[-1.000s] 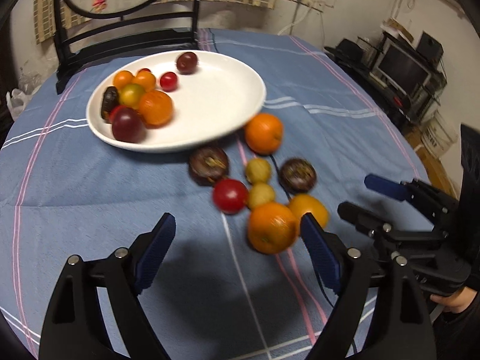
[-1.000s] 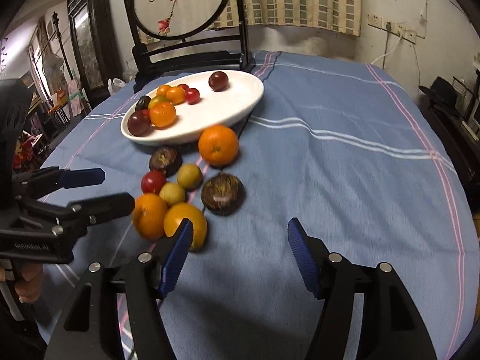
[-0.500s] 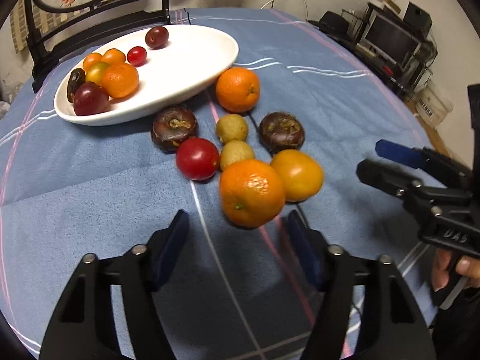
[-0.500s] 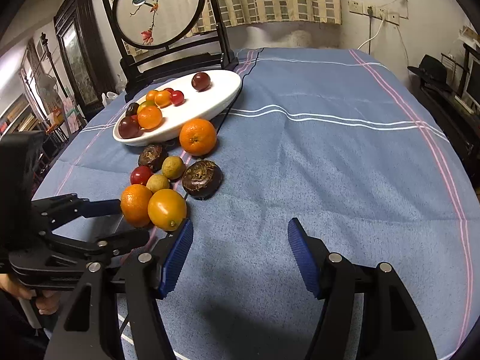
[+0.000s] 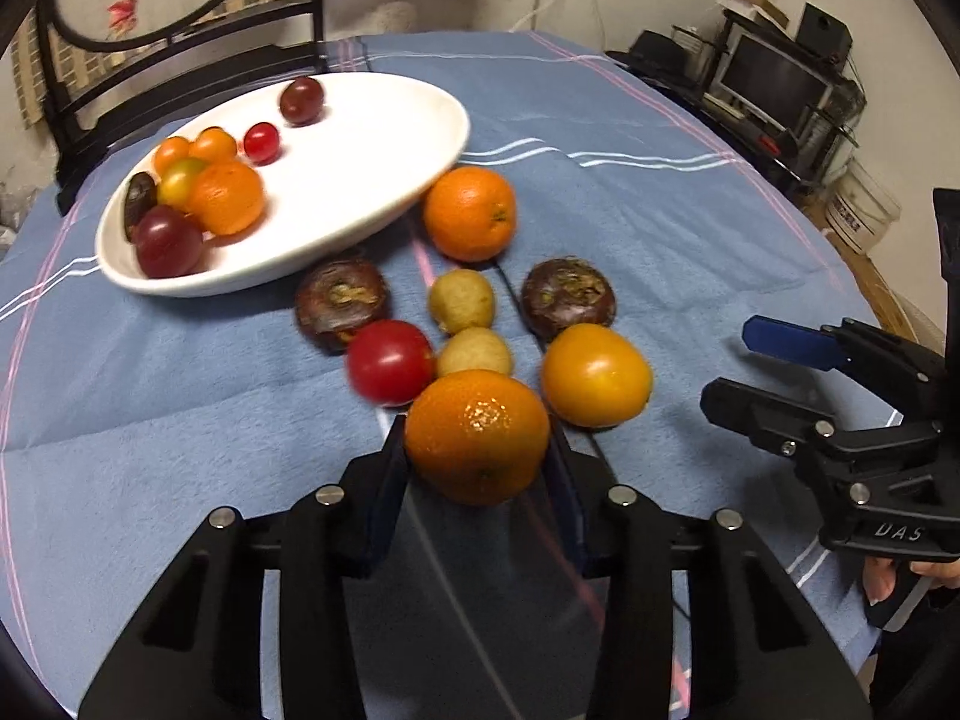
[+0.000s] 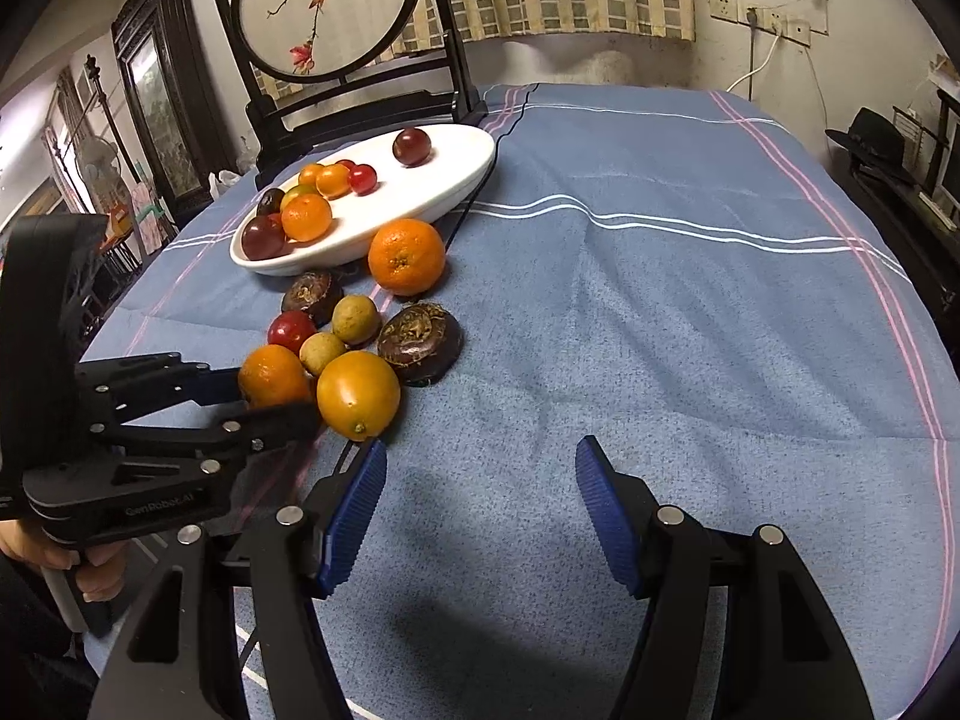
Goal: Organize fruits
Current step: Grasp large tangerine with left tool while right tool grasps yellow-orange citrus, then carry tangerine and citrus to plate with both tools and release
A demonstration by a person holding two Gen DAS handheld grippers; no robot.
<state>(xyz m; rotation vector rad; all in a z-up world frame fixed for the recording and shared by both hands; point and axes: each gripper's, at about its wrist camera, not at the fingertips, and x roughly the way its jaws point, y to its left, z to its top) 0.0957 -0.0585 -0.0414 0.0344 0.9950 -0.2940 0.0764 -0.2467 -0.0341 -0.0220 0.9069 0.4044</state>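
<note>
1. Left claw point(image 5: 477, 450) is clamped on the nearest orange point(image 5: 477, 435), one finger tight on each side of it. Can't really tell whether it's lifted off the blue cloth of the counter point(image 5: 150, 408) or still resting on it.
2. Just past that orange, away from the left claw: a red tomato point(image 5: 390, 360) a bit to the left, two small tan fruits point(image 5: 462, 300) dead ahead, and a smooth yellow-orange fruit point(image 5: 594, 375) just to the right, nearly touching the held one.
3. Further out are two dark brown wrinkly fruits point(image 5: 342, 303), one either side of the tan pair, then a second orange point(image 5: 471, 213) sitting right against the rim of the white plate point(image 5: 384, 120).
4. The plate is well ahead and left of the left claw, with a bunch of small fruit piled at its left end and one dark round one alone near the far edge.
5. Right claw point(image 6: 477, 504) is spread wide with nothing in it, hovering over bare cloth. The fruit cluster is ahead and to its left, and the yellow-orange fruit is the closest piece to its left finger.
</note>
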